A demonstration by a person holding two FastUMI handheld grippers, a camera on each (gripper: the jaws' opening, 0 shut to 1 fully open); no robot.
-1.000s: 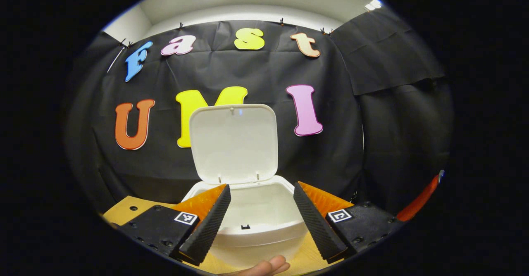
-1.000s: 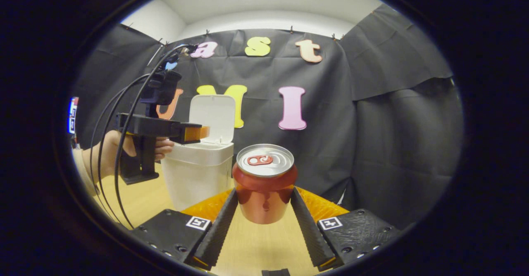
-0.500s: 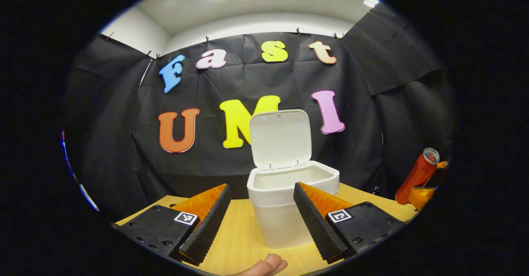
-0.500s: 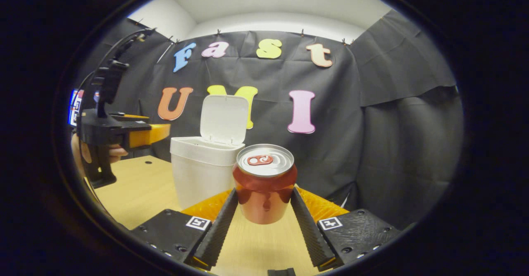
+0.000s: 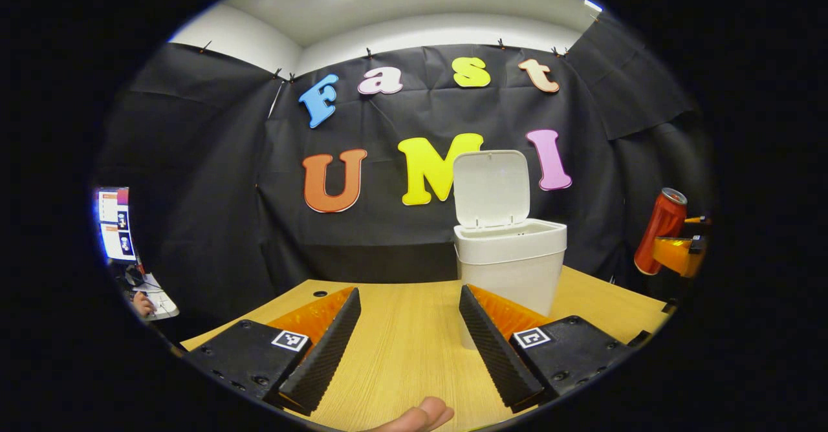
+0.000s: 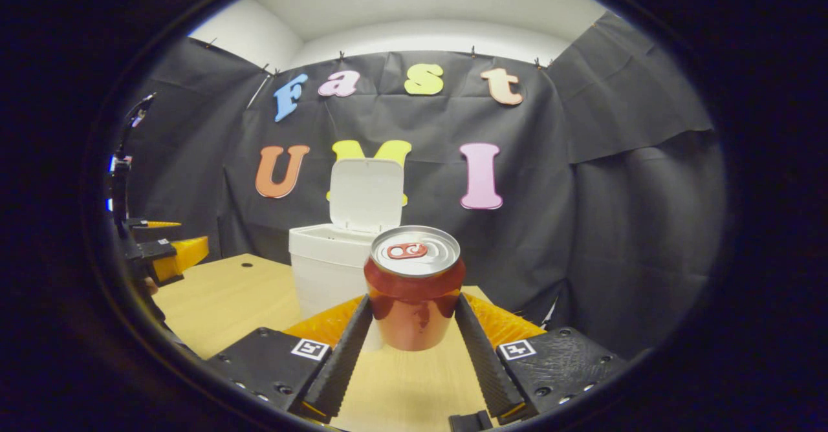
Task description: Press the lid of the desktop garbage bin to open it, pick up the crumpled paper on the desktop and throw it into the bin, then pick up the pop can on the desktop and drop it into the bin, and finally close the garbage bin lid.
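Right gripper [image 6: 409, 338] has the pop can [image 6: 414, 286] clamped between its fingers, both pressing on the can's lower body, can upright with its long axis vertical and pull-tab top facing the camera. The bin [image 6: 331, 265] sits ahead of the can and slightly to its left in the right gripper view, on the wooden surface [image 6: 220, 302], lid [image 6: 365, 194] standing up at the back, so the mouth is open toward the can. Key relation: the can looks held off the surface but its base appears roughly level with or below the bin rim, so my read is the next move needs a lift plus forward-left travel before release over the mouth. Left gripper [image 5: 409, 345] has its fingers apart with nothing between them; from its view the bin [image 5: 511, 260] is ahead and right of them, and the can [image 5: 660, 231] is well to the right of the bin. Right hand is the carrier and the nearer one to the bin; left is backed off clear of the bin's left side. Crumpled paper: can't tell from here whether it's inside the bin. Risk: clipping the bin's front rim if the lift is short.
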